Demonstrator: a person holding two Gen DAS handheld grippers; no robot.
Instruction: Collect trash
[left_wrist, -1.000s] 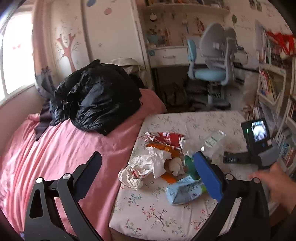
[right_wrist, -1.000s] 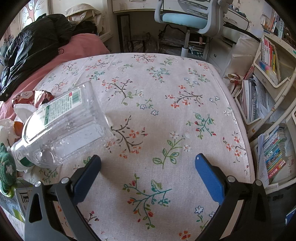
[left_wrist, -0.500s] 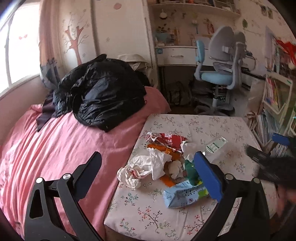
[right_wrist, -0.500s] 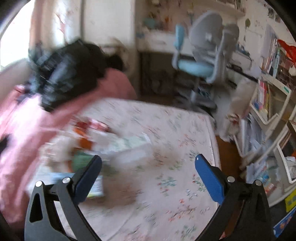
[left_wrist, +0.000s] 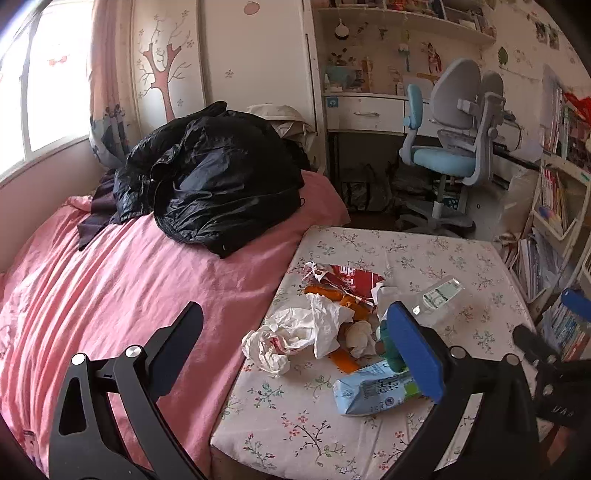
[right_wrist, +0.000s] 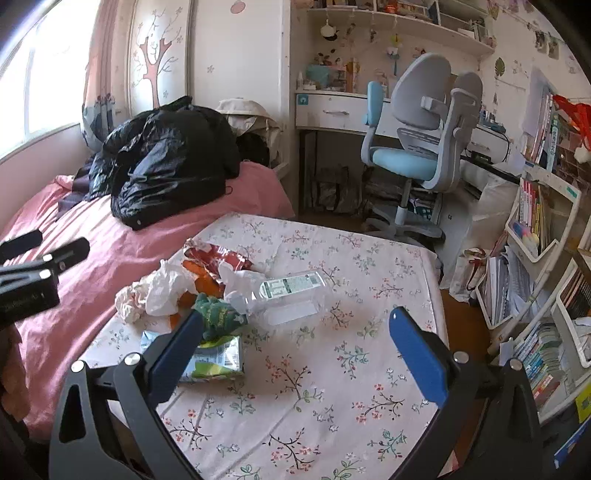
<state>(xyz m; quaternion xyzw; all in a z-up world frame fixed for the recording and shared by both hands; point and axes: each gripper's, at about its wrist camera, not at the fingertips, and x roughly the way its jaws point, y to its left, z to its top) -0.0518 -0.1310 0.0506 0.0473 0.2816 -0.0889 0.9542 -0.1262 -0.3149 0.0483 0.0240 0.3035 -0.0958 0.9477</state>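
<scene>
Trash lies on the floral table: crumpled white paper, a red snack wrapper, orange scraps, a clear plastic bottle, a green wad and a blue-green wipes pack. My left gripper is open and empty, above the table's left edge, short of the pile. My right gripper is open and empty above the table's near side, behind the bottle.
A pink bed with a black jacket borders the table on the left. A blue-grey desk chair and desk stand behind. Bookshelves line the right side.
Both grippers have pulled back and risen from the table. The right one, close over the bottle before, now sees the whole table. Both stay open.
</scene>
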